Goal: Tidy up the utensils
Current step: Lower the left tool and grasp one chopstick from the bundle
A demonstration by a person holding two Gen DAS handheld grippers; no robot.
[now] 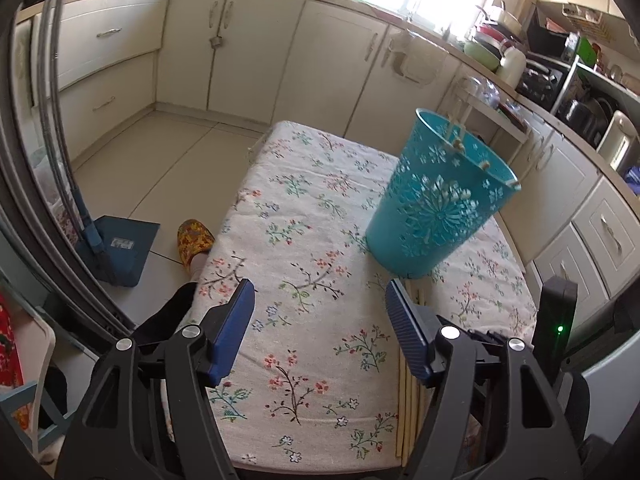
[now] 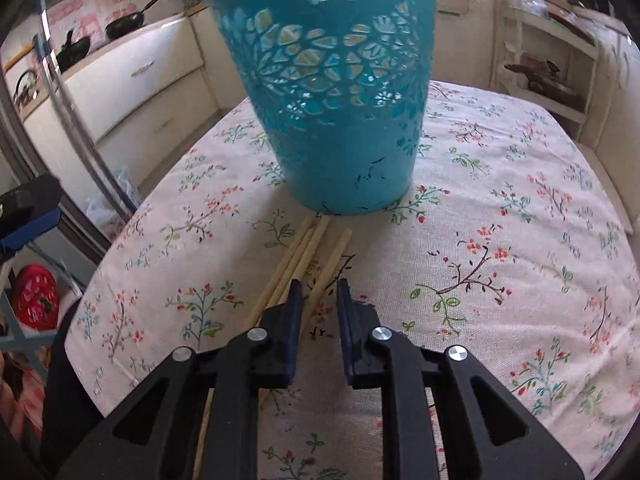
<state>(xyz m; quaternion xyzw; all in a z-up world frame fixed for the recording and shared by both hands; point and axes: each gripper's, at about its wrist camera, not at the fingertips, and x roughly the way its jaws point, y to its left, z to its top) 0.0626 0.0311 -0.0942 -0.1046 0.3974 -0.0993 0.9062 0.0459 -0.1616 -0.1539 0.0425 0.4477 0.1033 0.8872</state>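
Note:
A teal perforated bin stands on the floral tablecloth, with several wooden sticks leaning inside it at the rim. It fills the top of the right wrist view. Several wooden chopsticks lie flat on the cloth in front of the bin; they also show in the left wrist view. My right gripper hovers just over them, jaws narrowly apart with one chopstick between them, not clamped. My left gripper is wide open and empty above the cloth, left of the chopsticks.
Cream kitchen cabinets and a cluttered counter ring the table. A blue dustpan and a yellow slipper are on the floor to the left. A white shelf stands behind the table.

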